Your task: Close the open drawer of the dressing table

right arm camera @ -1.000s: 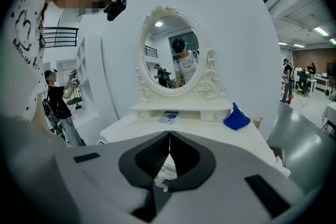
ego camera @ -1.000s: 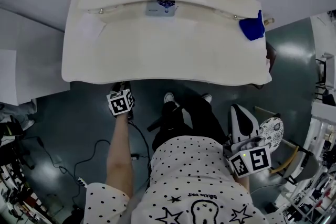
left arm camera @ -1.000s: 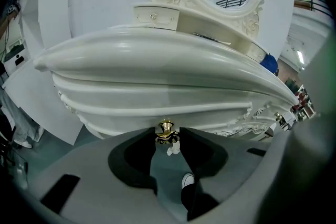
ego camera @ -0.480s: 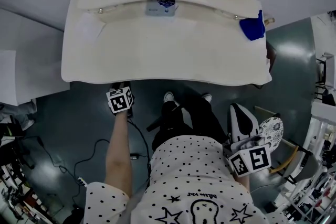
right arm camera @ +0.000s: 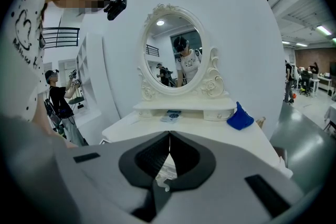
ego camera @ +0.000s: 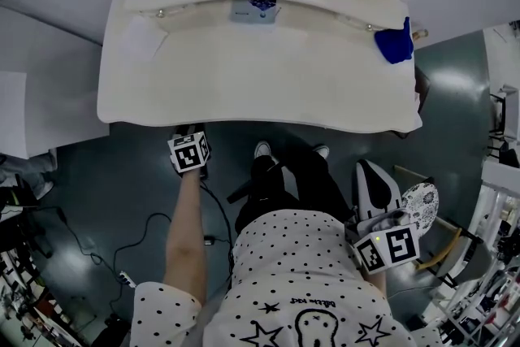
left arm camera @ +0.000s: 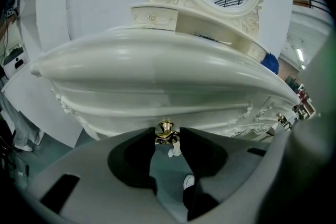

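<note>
Left gripper view: my left gripper (left arm camera: pixel 167 134) pinches narrow on the drawer's (left arm camera: pixel 173 113) gold knob (left arm camera: pixel 166 127) under the tabletop's (left arm camera: pixel 157 65) front edge; right gripper (right arm camera: pixel 169 135) jaws together, empty. Whether it's flush I can't tell; any push left goes straight in

Dressing table (ego camera: pixel 244 85): cream-white, carved trim, broad top with a curved front edge, standing upright.
Drawer (left arm camera: pixel 157 108): moulded, curved front, sitting just under the top's overhang.
Gold knob (left arm camera: pixel 166 130): centred on the drawer's front.

Black-dotted white shirt (ego camera: pixel 309 256), black trousers (ego camera: pixel 280 187); left gripper (left arm camera: pixel 167 136) and right gripper (right arm camera: pixel 169 147) grey, jaws black.
</note>
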